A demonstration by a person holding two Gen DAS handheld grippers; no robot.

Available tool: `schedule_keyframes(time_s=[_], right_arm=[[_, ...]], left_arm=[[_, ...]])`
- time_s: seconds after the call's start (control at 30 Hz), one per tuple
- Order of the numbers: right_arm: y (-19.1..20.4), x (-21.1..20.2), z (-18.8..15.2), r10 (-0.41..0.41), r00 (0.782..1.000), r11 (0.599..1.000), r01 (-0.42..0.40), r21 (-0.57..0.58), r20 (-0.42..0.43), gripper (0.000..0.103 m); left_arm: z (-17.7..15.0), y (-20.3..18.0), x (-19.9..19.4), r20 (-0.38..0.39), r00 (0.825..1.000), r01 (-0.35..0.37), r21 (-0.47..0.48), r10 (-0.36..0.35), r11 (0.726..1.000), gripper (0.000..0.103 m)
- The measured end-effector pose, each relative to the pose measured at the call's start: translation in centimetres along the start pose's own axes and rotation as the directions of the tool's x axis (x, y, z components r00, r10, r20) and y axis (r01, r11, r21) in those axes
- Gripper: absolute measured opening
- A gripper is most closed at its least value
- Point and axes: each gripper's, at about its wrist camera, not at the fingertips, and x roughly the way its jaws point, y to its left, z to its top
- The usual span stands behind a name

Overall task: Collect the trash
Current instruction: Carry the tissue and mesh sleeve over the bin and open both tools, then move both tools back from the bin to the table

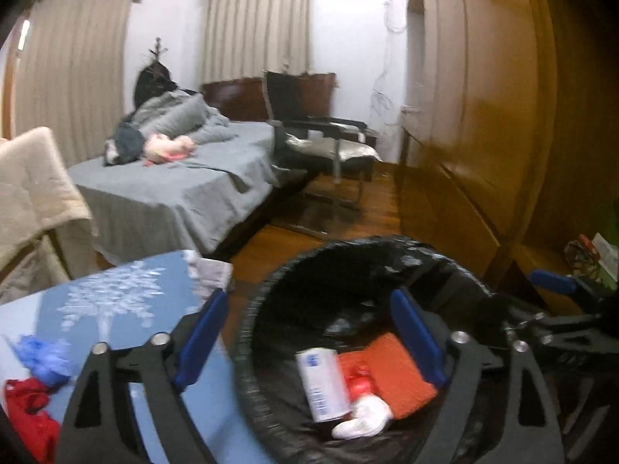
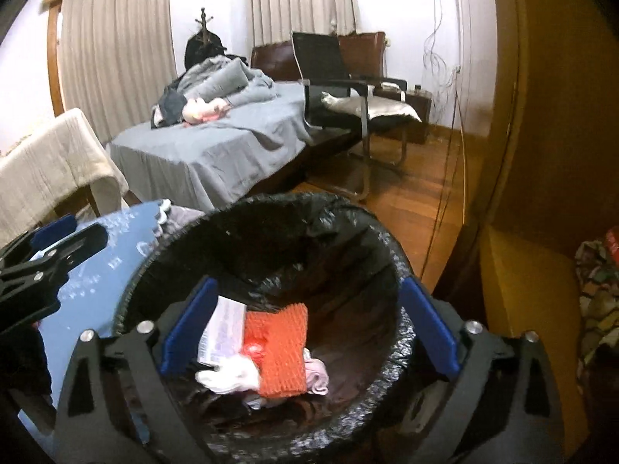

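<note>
Hand-held grippers, left (image 1: pixel 309 332) and right (image 2: pixel 309 328), gape, tilted down over bin (image 2: pixel 387 348).

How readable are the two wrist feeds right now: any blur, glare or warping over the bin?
Left wrist view: soft motion blur on the bin contents and the can; heavy fisheye bending of the wardrobe; dark vignetted corners. Right wrist view: sharper, the orange pad reads clearly; liner shows small glints; warm cast on the wood, curtains evenly lit.

Grey-sheeted bed (image 1: pixel 174 189), black chair (image 1: pixel 321 135), curtained windows (image 1: pixel 257 27), wooden floor (image 2: pixel 418 208).
</note>
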Motion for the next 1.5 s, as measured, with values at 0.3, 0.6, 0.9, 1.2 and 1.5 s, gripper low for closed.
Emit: schedule_keyframes(time_s=[0.3,0.6,0.9,1.2,1.5], right_arm=[[5.6,-2.5,1.3,0.113,0.993,0.994,-0.112,-0.008,0.046,0.097],[13.7,-2.7,0.4,0.224,0.974,0.973,-0.223,-0.061,0.014,0.097],[21.3,-2.2,-0.8,0.306,0.952,0.942,-0.305,-0.141,-0.018,0.097],[26.4,-0.4,-1.8,0.348,0.935,0.915,-0.353,-0.193,-0.063,0.097],[29.0,1.1,-2.9,0.363,0.925,0.898,-0.38,-0.224,-0.112,0.097]], left_arm=[[-1.8,6.7,-6.8,0.023,0.988,-0.147,-0.089,0.15,0.985,0.093],[-5.3,12.0,-12.0,0.014,0.953,-0.3,-0.102,0.303,0.948,0.093],[-8.6,17.6,-15.4,-0.012,0.907,-0.418,-0.157,0.422,0.895,0.093],[-11.4,23.1,-16.7,-0.069,0.867,-0.496,-0.219,0.494,0.84,0.093],[-13.0,25.3,-14.5,-0.127,0.871,-0.491,-0.239,0.474,0.838,0.079]])
